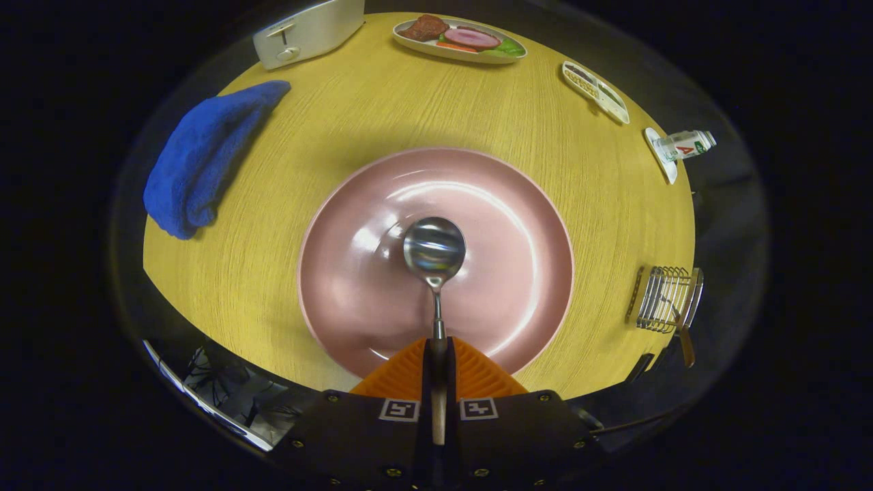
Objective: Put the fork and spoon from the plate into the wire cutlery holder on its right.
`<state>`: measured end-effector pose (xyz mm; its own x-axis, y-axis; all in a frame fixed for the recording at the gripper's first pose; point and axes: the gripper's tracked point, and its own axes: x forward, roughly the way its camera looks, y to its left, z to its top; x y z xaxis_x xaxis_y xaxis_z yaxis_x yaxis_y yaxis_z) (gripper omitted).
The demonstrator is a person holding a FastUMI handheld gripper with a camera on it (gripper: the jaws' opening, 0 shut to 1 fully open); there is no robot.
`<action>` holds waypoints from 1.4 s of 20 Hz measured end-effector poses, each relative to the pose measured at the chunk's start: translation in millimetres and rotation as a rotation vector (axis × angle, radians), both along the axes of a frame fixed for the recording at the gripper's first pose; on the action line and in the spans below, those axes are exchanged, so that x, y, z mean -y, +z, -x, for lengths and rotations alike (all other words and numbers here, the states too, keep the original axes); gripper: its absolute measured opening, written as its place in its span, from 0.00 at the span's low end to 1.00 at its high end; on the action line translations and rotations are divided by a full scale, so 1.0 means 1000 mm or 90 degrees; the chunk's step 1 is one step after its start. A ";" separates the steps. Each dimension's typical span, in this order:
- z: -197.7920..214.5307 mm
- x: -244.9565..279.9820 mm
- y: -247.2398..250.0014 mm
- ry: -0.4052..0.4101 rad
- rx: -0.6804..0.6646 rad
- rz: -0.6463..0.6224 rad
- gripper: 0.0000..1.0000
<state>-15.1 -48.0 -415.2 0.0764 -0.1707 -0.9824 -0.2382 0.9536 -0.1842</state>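
At the far left, a crumpled blue terry towel (204, 157) lay along the curved edge of the round, yellow wood-grain table (327, 129), its near end overhanging the rim a little. Behind it, a white plastic two-slot toaster (308, 31) sat at the table's far edge. Between the towel and the plate you had a broad strip of bare tabletop.

In the middle sat the large round pink ceramic plate (518, 225), its near rim just under your fingertips. Your gripper (437, 354) was clenched on the handle of the shiny steel spoon (434, 249): both fingers pressed the shaft from either side, and the bowl stuck out ahead of them over the plate's centre. Whether the bowl touched the plate or hung above it, I could not tell.

Beyond the plate, at the far edge, lay an oval white dish of sliced meat and greens (461, 39), with open table between the two. Further right, a small white divided tray (595, 92) and a small clear plastic bottle lying on a white saucer (682, 145) hugged the rim.

At the far right, well apart from the plate, the silver wire cutlery holder (663, 299) stood at the very edge of the table, with a wooden-handled utensil (684, 334), probably the fork, already in it. Bare wood lay between plate and holder.
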 end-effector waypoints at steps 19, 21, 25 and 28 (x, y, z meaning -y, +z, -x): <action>-0.033 0.060 0.098 -0.046 0.076 0.127 0.07; -0.034 0.077 0.110 -0.072 0.085 0.137 0.07; -0.035 0.122 0.130 -0.139 0.094 0.162 0.07; -0.030 0.158 0.133 -0.190 0.085 0.172 0.07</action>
<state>15.0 -205.6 -282.1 0.1080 -0.4543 -0.8842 0.0835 0.8905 -0.4473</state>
